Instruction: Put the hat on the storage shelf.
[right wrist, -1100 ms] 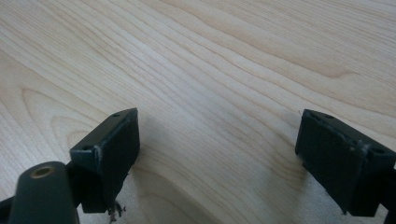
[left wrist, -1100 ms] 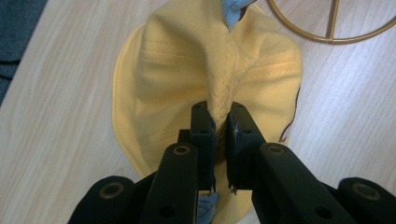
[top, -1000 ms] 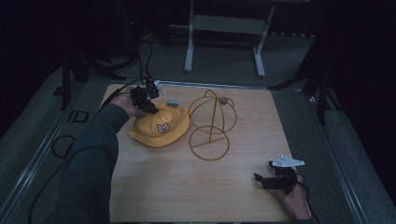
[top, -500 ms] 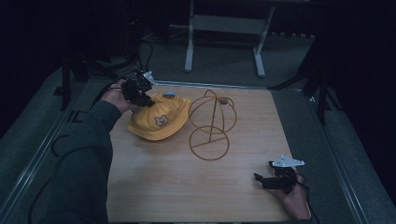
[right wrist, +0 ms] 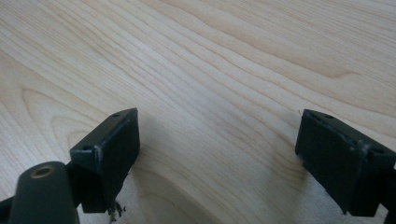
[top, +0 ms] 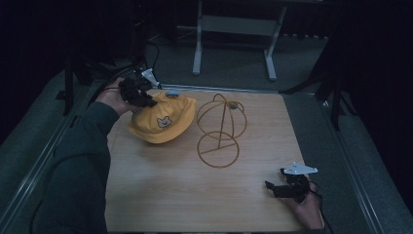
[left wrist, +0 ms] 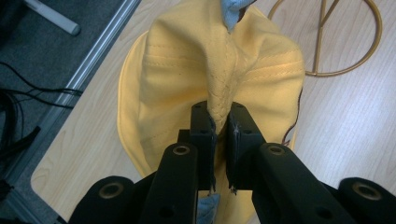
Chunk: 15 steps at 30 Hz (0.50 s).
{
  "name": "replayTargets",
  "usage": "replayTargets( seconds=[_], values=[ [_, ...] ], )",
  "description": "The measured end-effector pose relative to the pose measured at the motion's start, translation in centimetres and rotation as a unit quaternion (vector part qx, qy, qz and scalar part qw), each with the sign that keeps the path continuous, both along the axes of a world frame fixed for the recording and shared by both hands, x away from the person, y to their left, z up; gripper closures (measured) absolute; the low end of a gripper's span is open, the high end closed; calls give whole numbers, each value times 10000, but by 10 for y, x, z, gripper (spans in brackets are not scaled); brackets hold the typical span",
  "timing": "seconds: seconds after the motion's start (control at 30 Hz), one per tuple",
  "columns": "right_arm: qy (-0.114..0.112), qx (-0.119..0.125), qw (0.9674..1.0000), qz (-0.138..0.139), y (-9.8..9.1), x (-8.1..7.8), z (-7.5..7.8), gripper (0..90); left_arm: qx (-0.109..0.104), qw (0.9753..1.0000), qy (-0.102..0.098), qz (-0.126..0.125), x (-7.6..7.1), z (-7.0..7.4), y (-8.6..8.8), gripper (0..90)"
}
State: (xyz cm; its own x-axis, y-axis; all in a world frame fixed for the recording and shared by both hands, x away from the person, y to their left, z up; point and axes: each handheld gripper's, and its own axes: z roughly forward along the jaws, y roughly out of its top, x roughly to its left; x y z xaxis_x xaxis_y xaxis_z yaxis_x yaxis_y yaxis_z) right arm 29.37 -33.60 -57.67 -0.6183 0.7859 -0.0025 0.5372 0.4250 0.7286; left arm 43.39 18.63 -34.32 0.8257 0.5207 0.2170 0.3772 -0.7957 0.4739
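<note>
Fabric of the yellow hat (top: 160, 122) bunches between the clenched left hand-held gripper (top: 141, 95), now lifted toward the upper left, ready for the wire stand (top: 221, 129); the right hand-held gripper (top: 285, 187) idles wide.

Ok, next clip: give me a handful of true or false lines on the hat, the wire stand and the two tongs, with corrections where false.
1. The left tongs are clamped on a fold of the yellow hat. True.
2. The hat sits on top of the gold wire stand. False: it is beside the stand, to its left in the high view, in the left tongs' grip.
3. The right tongs stand open with nothing between them. True: there is bare wooden table beneath them.
4. The hat bears a small bear face patch. True.
5. The right tongs are touching the wire stand. False: they are apart from it, near the table's near right corner.
</note>
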Motion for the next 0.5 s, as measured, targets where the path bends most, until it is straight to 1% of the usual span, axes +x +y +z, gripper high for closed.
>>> replayTargets(
  seconds=[0.27, 0.37, 0.4, 0.5],
  values=[
    [-1, 1, 10000, -1, 0, 0, 0, 137, -105, 9998, -154, -63, -4, 14, -1, 826],
    [0, 2, 10000, -1, 0, 0, 0, 137, -141, 9997, -202, -47, -6, 18, 0, 825],
    [-1, 1, 10000, 0, 0, 0, 0, 137, -279, 9993, -254, -25, -7, 22, 2, 826],
    [2, 2, 10000, -1, 0, 0, 0, 137, -359, 9990, -277, -9, -7, 25, 5, 827]
  ],
)
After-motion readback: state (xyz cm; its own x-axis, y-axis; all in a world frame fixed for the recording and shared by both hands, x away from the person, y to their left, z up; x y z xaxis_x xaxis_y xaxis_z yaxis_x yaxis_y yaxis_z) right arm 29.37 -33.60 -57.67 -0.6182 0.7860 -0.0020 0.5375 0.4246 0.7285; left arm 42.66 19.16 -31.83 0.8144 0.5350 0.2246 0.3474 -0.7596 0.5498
